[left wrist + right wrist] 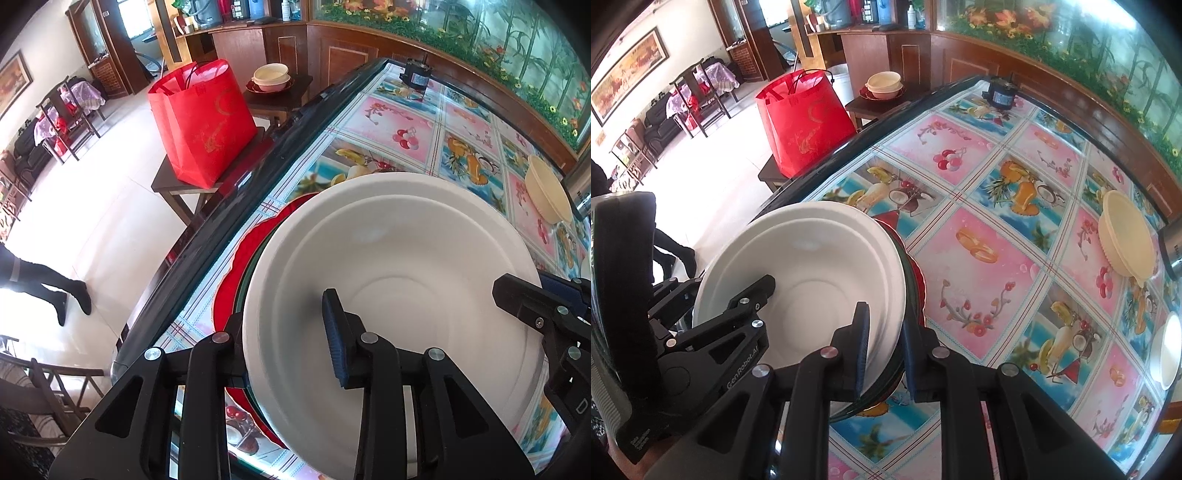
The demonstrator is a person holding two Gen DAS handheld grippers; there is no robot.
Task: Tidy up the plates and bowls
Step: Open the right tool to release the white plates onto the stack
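A stack of plates, with a white plate (pixel 399 258) on top, a dark green one and a red scalloped plate (pixel 236 280) below, is held tilted above the table edge. My left gripper (pixel 284 332) is shut on the stack's left rim. My right gripper (pixel 884 350) is shut on its right rim and also shows in the left wrist view (pixel 524 299). The white plate (pixel 812 273) fills the left of the right wrist view, where the left gripper (pixel 753 295) reaches over it. A cream bowl (pixel 1128 236) lies tilted on the table at the far right.
The table (pixel 979 240) has a fruit-patterned cloth under glass. A white bowl (pixel 1167 354) sits at its right edge and a small dark motor (pixel 999 94) at the far end. Beyond stand a red bag (pixel 203 118) on a stool and stacked bowls (pixel 271 77) on a side table.
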